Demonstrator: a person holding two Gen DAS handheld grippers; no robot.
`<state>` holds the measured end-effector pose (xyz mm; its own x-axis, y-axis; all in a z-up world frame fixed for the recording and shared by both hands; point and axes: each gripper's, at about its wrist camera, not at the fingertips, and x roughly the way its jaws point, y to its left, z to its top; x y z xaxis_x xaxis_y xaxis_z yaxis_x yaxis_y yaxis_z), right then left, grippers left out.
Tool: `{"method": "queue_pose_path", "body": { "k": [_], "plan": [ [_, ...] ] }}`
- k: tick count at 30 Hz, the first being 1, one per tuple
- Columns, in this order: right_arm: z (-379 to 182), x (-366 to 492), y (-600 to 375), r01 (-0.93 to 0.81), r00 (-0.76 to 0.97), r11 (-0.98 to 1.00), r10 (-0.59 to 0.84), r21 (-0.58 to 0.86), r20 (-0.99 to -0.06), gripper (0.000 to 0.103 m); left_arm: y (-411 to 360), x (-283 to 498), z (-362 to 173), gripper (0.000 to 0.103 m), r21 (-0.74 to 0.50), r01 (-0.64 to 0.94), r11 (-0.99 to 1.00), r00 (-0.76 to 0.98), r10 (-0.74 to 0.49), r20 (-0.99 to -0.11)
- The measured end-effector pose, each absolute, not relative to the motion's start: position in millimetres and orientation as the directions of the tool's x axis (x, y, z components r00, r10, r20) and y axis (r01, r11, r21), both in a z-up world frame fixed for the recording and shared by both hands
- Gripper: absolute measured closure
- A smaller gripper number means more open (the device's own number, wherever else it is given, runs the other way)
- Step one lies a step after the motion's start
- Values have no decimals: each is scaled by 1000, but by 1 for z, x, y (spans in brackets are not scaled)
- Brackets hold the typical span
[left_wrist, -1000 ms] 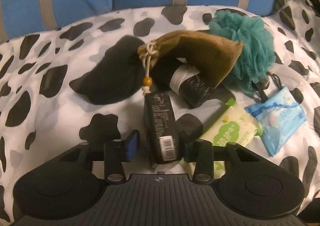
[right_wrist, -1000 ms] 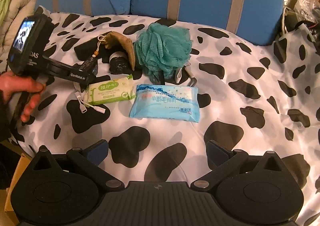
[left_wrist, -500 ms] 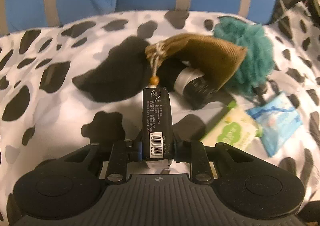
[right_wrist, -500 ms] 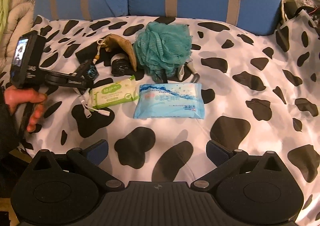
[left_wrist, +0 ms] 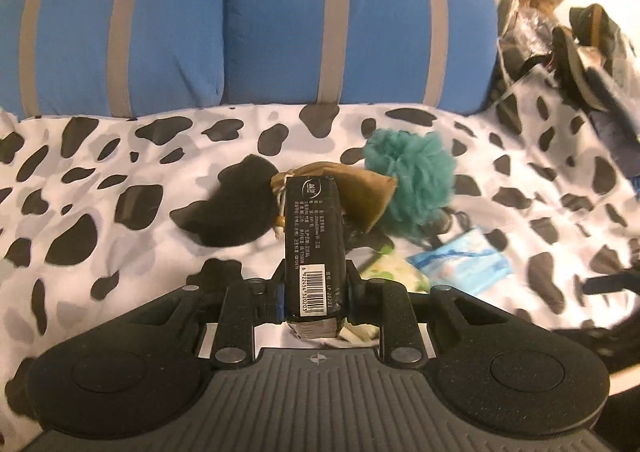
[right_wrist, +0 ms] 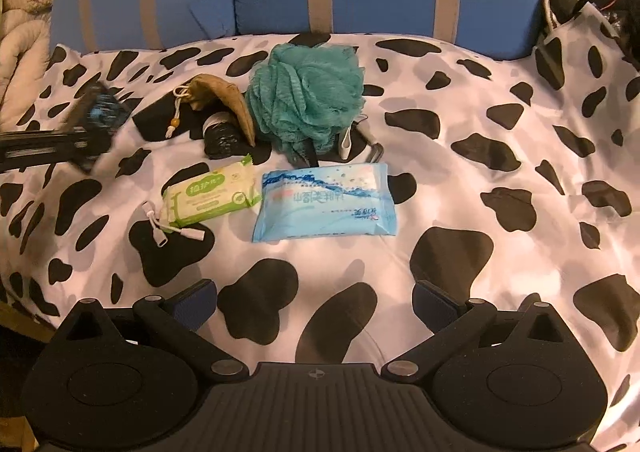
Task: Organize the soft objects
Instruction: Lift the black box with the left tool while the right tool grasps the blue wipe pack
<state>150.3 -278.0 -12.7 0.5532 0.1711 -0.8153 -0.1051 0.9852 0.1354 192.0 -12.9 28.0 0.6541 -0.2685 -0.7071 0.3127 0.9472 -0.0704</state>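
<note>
The left gripper [left_wrist: 314, 284] was clamped on a black pack [left_wrist: 314, 236] with a barcode label, its pads pressing the pack's near end so that the rest stuck out forward, clear of the cow-print cover [left_wrist: 120, 156]. The right gripper [right_wrist: 314, 304] hung over the same cover with its jaws wide apart and nothing between them.

Taking the teal bath pouf [right_wrist: 306, 92] as the landmark: the brown drawstring pouch [right_wrist: 218, 100] lay just beside it toward the left gripper's side, partly over a dark roll [right_wrist: 220, 132]; the blue tissue pack [right_wrist: 324, 202] lay in front of it, toward the right gripper; the green wipes pack [right_wrist: 210, 198] lay touching the blue one.

The hold looked risky. The pack was gripped only near one end, so its free length could sag or pivot out of the pads during a quick swing. A soft wrapper might also compress and slip. The carried pack could also snag the pouch's beaded cord [right_wrist: 176, 122] and drag the pouch along.
</note>
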Motion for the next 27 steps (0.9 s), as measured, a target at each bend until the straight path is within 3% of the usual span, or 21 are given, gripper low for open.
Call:
{"method": "queue_pose_path", "body": {
  "k": [5,13,27],
  "plan": [
    [-15,156,-271,-142,579,989,115,40,-807,0,-7,168,35,78,-103,311,945,648,-290,-704],
    [-28,177,-265,-200,550,980,128,19,-826,0,-2,158,33,78,-123,304,945,619,-294,-728],
    [-52,228,-286,-193,546,977,181,87,-818,0,0,161,36,78,-170,313,934,590,-331,-737]
  ]
}}
